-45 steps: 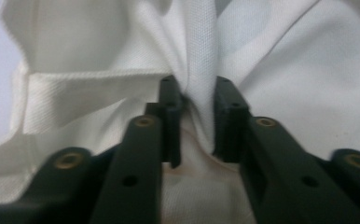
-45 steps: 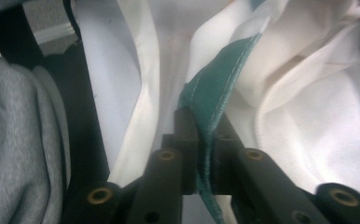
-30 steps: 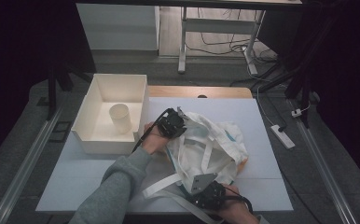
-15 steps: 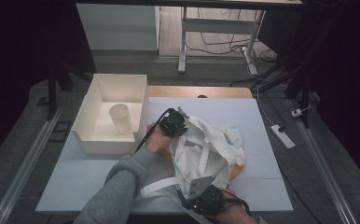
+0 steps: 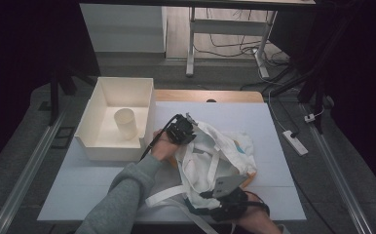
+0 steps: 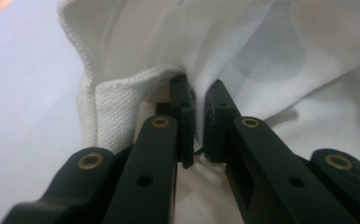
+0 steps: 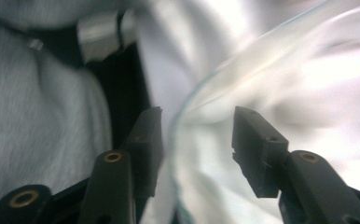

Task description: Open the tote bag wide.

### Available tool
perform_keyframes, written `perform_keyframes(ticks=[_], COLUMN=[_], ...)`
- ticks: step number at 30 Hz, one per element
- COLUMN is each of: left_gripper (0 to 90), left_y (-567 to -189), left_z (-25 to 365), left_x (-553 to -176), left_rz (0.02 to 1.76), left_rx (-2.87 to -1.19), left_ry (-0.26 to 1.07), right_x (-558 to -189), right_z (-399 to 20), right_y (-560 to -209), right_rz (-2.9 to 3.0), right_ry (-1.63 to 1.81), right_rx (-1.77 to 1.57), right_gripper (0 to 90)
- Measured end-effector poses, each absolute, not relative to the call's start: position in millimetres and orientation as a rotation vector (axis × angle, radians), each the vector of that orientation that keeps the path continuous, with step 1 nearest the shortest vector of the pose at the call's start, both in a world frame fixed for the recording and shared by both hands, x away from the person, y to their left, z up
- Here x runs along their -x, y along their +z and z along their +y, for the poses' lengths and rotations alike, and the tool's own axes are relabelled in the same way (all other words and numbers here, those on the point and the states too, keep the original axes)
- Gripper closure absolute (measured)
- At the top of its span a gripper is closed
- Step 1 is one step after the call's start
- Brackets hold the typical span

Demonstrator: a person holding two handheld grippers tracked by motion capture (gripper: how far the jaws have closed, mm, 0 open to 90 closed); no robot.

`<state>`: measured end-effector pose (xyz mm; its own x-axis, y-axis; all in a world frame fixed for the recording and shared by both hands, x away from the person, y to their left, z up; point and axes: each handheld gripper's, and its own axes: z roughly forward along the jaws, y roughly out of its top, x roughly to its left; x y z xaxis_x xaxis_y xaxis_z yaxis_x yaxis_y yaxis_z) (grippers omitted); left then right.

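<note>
The left gripper [image 5: 183,130], a black two-jaw claw, is clenched on a fold of the white woven cloth tote bag [image 5: 215,158], pinching its coarse, pebbled weave at the upper left edge of the heap; in the left gripper view the fabric [image 6: 122,112] bunches into a thick hemmed ridge around the pads. To its left on the pale smooth tabletop [image 5: 79,185] sits an open cream rectangular box [image 5: 98,146] with straight walls, a cream cylindrical cup [image 5: 126,123] standing upright inside. A grey knitted sleeve [image 5: 118,195] reaches up from the lower edge to that claw. The bag lies crumpled at the table's centre, its flat white webbing straps [image 5: 169,197] trailing toward the near edge, a patch of teal print [image 5: 238,146] on its right side. At the near edge, the right gripper [image 5: 222,202], topped by a grey three-cornered plate, has just been opening; its jaws stand released, soft blurred white cloth [image 7: 206,140] between them but unpressed.
</note>
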<state>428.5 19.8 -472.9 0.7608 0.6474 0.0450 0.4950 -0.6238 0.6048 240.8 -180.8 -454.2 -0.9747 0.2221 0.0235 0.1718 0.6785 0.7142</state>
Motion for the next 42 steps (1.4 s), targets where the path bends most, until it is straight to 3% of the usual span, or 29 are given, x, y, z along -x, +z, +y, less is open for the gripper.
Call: perform_keyframes(ticks=[6,15,17,21,26,42], left_gripper=[84.1,84.1,84.1,84.2,84.1,83.7], left_y=[-472.4,-472.4,-472.7,-472.7,-471.8,-490.3], left_z=[20.8,22.5,22.5,22.9,24.0,22.0], left_x=[-427.7,-426.6,-426.7,-426.7,-426.6,-431.5], left_rz=[0.854,0.851,0.851,0.849,0.844,0.864], left_rx=[-2.373,-2.368,-2.369,-2.364,-2.357,-2.377], left_ry=[0.342,0.338,0.340,0.341,0.344,0.315], right_x=[-267.7,-312.0,-318.7,-328.9,-339.5,-364.9], right_z=[-218.7,-249.8,-249.8,-252.5,-259.5,-276.4], right_y=[-430.8,-432.4,-436.6,-440.6,-444.3,-488.2], right_rz=[2.477,2.381,2.405,2.422,2.399,2.431], right_ry=[1.096,0.981,0.960,0.909,0.828,0.744], right_rx=[-0.597,-0.793,-0.803,-0.808,-0.830,-0.927], right_gripper=[49.4,47.4,51.6,73.0,87.5,88.9])
